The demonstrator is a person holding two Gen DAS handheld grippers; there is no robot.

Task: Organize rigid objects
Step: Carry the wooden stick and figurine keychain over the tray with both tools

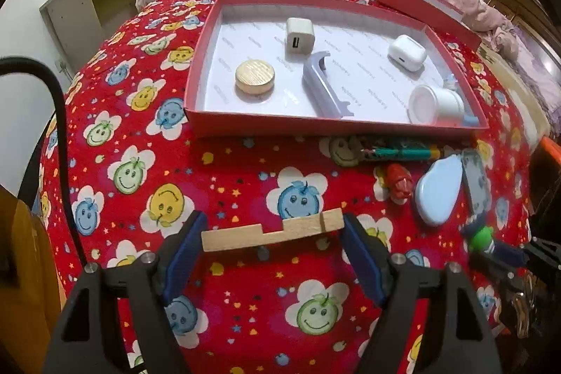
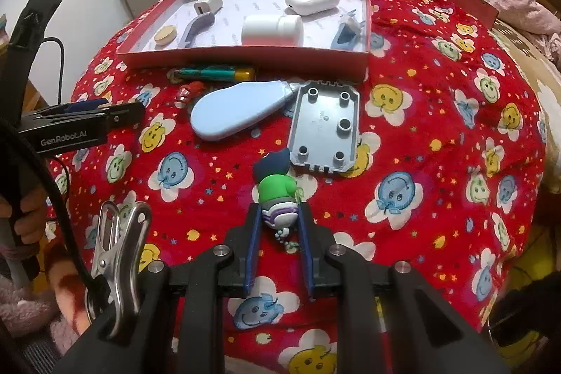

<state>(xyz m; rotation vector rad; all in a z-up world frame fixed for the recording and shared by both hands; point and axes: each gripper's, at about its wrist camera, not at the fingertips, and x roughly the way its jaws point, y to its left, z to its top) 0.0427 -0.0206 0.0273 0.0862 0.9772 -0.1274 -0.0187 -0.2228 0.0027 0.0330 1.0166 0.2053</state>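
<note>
Figurine (image 2: 277, 195) clamped in right gripper (image 2: 278, 223) | wooden block (image 1: 271, 230) spanning left gripper (image 1: 271, 246), pads touching

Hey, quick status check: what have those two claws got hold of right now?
Left gripper clamped across the notched wooden block. Right gripper shut on the green toy figure. Red box ahead; nothing blocking.

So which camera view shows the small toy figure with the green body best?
The right wrist view: the small toy figure with the green body sits central, gripped between the right gripper fingers. The left wrist view shows it only small and blurred at the right edge.
</note>
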